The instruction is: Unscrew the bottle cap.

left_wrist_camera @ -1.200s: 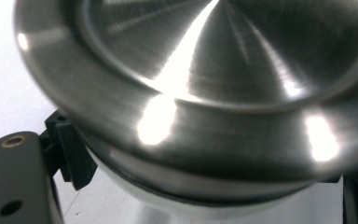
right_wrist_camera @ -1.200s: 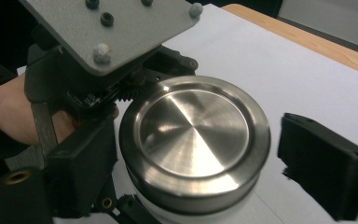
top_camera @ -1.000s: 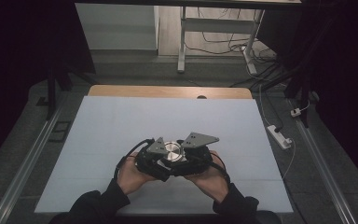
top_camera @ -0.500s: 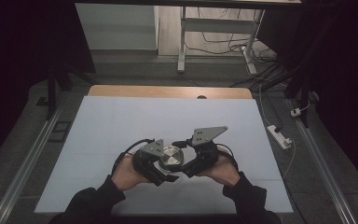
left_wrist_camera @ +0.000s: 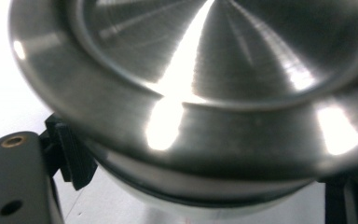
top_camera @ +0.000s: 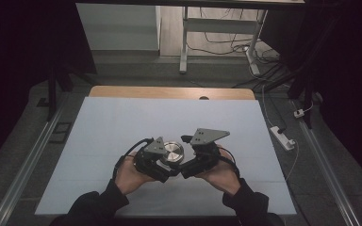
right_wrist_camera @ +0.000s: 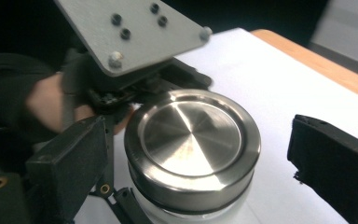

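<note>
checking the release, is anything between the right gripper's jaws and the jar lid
In the right gripper view, nothing but bare white table shows between the right gripper and the steel-lidded jar; its jaws have just been opening, standing clear on both sides.

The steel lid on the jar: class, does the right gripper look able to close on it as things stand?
Probably yes. The right gripper has just been opening; its fingers flank the steel lid without touching. The left gripper grips the jar lower down, leaving the lid's sides free.

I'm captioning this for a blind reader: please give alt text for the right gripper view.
A jar with a shiny steel lid stands on a white table, between the right tool's open black jaws. Behind it, the left tool grips the jar.
</note>
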The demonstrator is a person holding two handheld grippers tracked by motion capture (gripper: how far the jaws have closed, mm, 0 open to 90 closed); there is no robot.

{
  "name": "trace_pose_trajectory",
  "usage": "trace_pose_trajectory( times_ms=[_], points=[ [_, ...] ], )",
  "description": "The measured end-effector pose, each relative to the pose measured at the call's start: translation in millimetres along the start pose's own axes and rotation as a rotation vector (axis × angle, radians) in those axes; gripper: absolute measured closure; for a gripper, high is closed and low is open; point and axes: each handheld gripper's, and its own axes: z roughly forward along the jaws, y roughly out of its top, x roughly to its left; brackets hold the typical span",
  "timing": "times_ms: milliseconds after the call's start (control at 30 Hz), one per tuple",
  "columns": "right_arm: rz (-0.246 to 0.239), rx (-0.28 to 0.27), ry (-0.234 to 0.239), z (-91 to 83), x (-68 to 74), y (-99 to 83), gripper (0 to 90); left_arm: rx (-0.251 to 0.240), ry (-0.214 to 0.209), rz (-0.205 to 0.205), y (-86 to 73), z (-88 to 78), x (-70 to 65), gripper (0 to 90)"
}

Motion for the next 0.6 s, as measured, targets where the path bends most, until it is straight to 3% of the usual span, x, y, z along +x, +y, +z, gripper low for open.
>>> trace_pose_trajectory(
  times_ms=[33,167,233,300,333,367,400,467,500,567,600],
  points=[
    [-0.002,0.016,-0.051,4.0,4.8,-0.1,6.8,-0.002,0.010,-0.005,0.3,-0.2,-0.6,15.6],
    [-0.002,0.024,-0.087,9.6,11.6,-1.1,11.7,0.004,0.018,-0.003,2.3,0.1,-3.3,15.6],
    [-0.018,0.012,-0.092,11.8,15.4,-2.6,18.1,0.010,0.007,0.007,3.0,0.4,-4.5,15.6],
    [-0.020,0.011,-0.087,11.5,15.3,-2.6,18.3,0.013,-0.011,0.021,3.0,0.2,-3.8,15.6],
    [-0.020,0.013,-0.070,10.5,14.2,-2.4,19.5,0.012,-0.022,0.035,2.5,-0.3,-3.8,15.6],
    [-0.015,0.016,-0.005,6.8,8.8,-1.8,19.5,0.008,-0.043,0.052,2.3,-1.1,-3.5,15.6],
    [-0.015,0.016,-0.005,6.8,8.8,-1.8,19.5,0.002,-0.065,0.057,2.4,-1.4,-3.5,15.6],
    [-0.015,0.008,0.067,3.6,2.5,-2.3,19.6,-0.003,-0.105,0.070,3.0,-1.5,-4.2,15.6],
    [-0.033,0.006,0.132,1.1,-1.9,-3.3,19.6,-0.002,-0.127,0.081,3.3,-1.4,-4.4,15.6],
    [-0.057,0.006,0.210,-1.4,-6.9,-4.6,19.6,0.001,-0.174,0.105,3.8,-1.2,-5.8,15.6],
    [-0.069,0.004,0.253,-2.7,-9.4,-5.7,19.6,-0.002,-0.223,0.131,4.3,-0.9,-7.8,15.6]
  ],
)
